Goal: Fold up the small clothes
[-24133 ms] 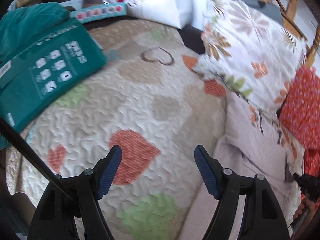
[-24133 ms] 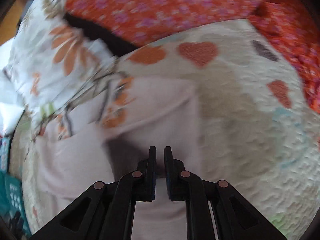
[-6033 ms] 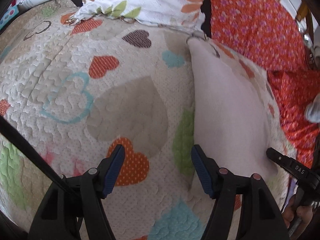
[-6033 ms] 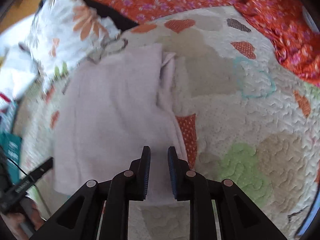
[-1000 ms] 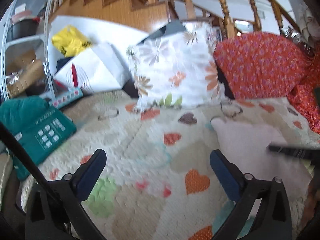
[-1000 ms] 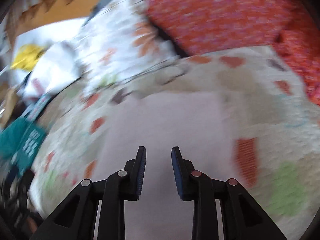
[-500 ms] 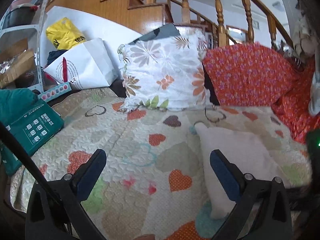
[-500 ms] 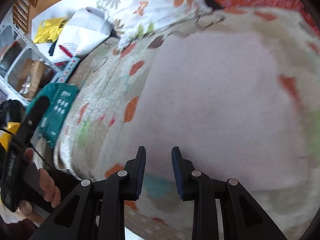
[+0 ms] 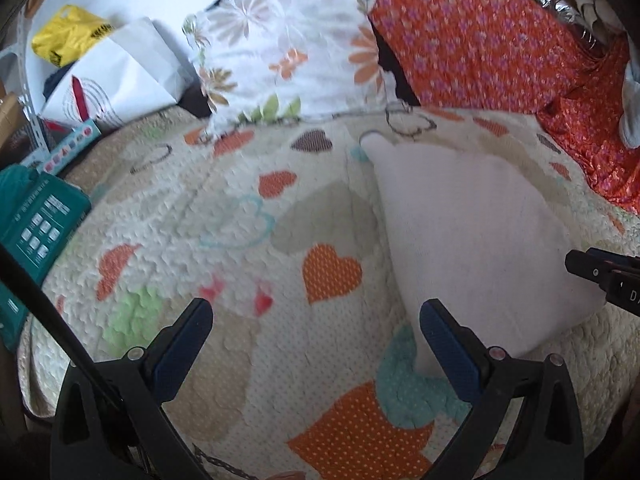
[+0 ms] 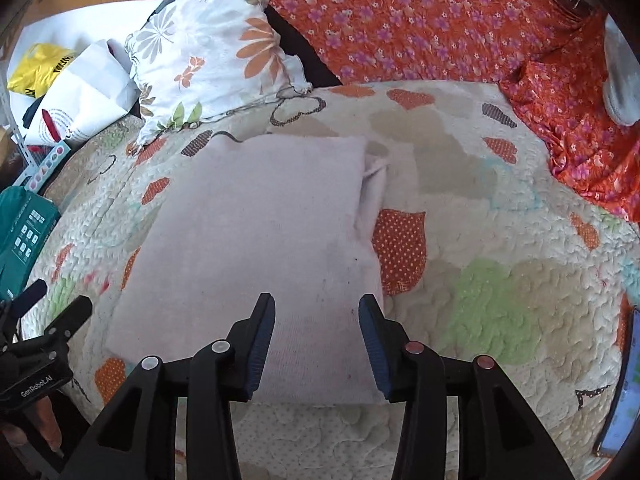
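Observation:
A pale pink folded garment (image 10: pixel 256 236) lies flat on the heart-patterned quilt (image 10: pixel 500 280); a narrow flap sticks out at its far right corner. My right gripper (image 10: pixel 316 320) hovers over the garment's near edge, its jaws opening, and the pads press on nothing. In the left wrist view the same garment (image 9: pixel 472 240) lies to the right. My left gripper (image 9: pixel 316 328) stands wide open above bare quilt (image 9: pixel 240 240), its right finger beside the garment's near left corner. The left gripper also shows at the lower left of the right wrist view (image 10: pixel 44 336).
A floral white cushion (image 9: pixel 288 48) and an orange flowered cushion (image 9: pixel 480 40) line the back. A teal box (image 9: pixel 36 224) and a white paper bag (image 9: pixel 116 76) sit at the left. An orange cloth (image 10: pixel 580 128) is bunched at the right; a phone (image 10: pixel 624 384) lies at the right edge.
My left gripper tipped down and came closer to the quilt. The right gripper swung back over the garment's near edge and its jaws spread apart.

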A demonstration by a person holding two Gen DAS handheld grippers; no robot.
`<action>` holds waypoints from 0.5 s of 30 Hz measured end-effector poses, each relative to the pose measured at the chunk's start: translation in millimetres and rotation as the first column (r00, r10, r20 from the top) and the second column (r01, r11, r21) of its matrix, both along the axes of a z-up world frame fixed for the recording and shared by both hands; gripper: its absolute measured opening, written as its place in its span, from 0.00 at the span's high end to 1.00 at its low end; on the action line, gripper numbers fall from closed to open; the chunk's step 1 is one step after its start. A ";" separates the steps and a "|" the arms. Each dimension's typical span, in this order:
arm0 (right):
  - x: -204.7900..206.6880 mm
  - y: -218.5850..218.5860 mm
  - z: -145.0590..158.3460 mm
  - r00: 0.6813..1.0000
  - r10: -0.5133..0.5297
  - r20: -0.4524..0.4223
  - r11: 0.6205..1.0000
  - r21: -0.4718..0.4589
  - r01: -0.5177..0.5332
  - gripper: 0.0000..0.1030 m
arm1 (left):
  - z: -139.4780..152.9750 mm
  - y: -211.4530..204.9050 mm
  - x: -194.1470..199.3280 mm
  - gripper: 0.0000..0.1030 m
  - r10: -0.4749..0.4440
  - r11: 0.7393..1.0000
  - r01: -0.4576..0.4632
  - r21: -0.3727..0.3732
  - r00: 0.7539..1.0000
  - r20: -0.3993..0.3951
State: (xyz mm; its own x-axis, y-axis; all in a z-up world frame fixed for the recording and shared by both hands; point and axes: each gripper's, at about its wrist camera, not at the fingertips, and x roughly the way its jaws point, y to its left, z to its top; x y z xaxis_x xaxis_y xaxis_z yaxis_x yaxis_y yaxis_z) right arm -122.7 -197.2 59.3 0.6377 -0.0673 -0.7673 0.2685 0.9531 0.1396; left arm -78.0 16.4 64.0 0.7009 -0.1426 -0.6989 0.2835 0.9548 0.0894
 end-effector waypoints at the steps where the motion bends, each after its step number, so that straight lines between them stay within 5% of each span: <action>1: 0.1 0.0 -0.1 1.000 -0.002 0.001 1.000 -0.003 0.002 0.54 | -2.5 -0.4 1.5 0.00 -0.003 1.000 0.002 -0.008 1.000 -0.021; 15: 8.3 14.2 -12.9 0.999 0.009 -0.032 0.997 -0.072 -0.012 0.50 | -16.7 8.7 15.2 0.00 0.007 0.999 -0.013 -0.038 0.989 -0.146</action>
